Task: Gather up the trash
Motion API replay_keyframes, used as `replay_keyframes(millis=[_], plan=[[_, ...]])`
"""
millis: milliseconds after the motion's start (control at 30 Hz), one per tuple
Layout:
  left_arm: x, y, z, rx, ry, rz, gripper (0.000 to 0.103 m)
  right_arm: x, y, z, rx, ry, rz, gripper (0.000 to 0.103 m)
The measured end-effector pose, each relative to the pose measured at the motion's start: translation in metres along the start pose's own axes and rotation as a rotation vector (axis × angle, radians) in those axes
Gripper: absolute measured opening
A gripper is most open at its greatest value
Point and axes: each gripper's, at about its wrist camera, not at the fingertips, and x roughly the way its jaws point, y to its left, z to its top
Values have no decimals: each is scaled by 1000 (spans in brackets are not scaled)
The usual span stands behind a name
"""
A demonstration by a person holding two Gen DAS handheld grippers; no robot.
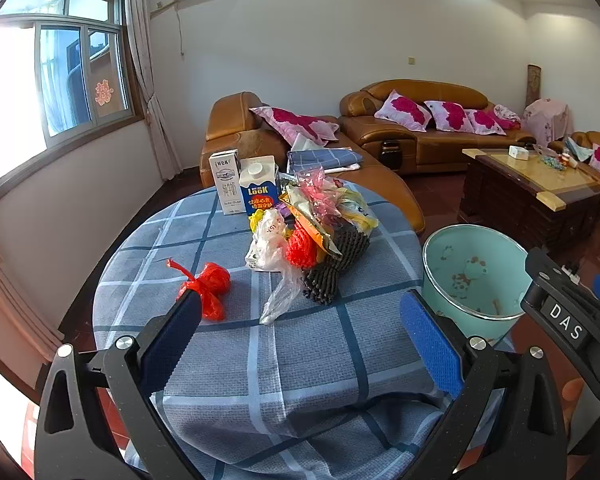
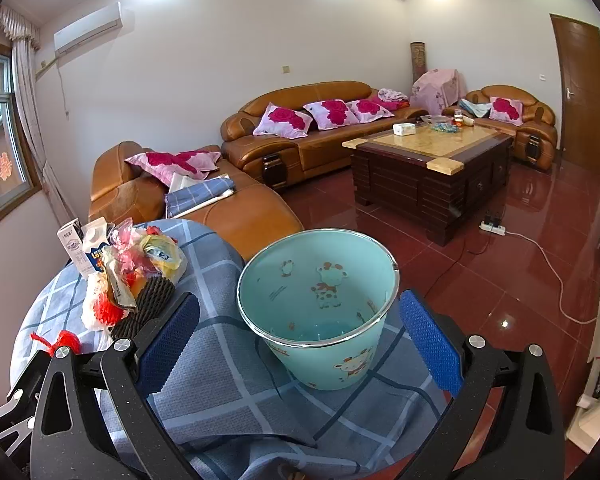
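Between my two tongs lies the round table (image 1: pixel 236 360) with its blue checked cloth, and nothing is picked yet. My left tongs (image 1: pixel 300 340) are spread wide and empty, and my right tongs (image 2: pixel 300 340) are spread wide and empty too.

Just ahead of the left finger of the left tongs lies a small knotted red plastic bag (image 1: pixel 210 286), apart from the rest. Farther ahead, in the middle, is the heap of crumpled plastic wrappers and black foam netting (image 1: pixel 320 236), and behind it stand a white milk carton (image 1: pixel 228 182) and a blue-and-white drink carton (image 1: pixel 260 190).

The empty mint-green plastic bin with cartoon cows (image 2: pixel 320 308) stands directly before the right tongs, between its fingers but not touched.

I judge this is the very beginning: choosing the first piece. The next move, I think, calls for bringing the left tongs forward over the red bag, closing softly on its knot, then carrying it to the right, over the bin rim.
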Motion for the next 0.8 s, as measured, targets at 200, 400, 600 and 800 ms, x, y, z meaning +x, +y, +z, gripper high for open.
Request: replay_keyframes(millis=[200,400,600,800], plan=[[-1,-3,0,0,-1,-3,97,0,0,0,-1,1,1,98],[-2,-3,0,-2,-1,-3,97,0,0,0,0,0,0,98],[-3,-2,0,-3,-1,-1,97,2,-1,-3,-5,7,-6,98],[-1,-1,0,-5,-2,-1,97,3,0,-3,-5,6,-6,98]])
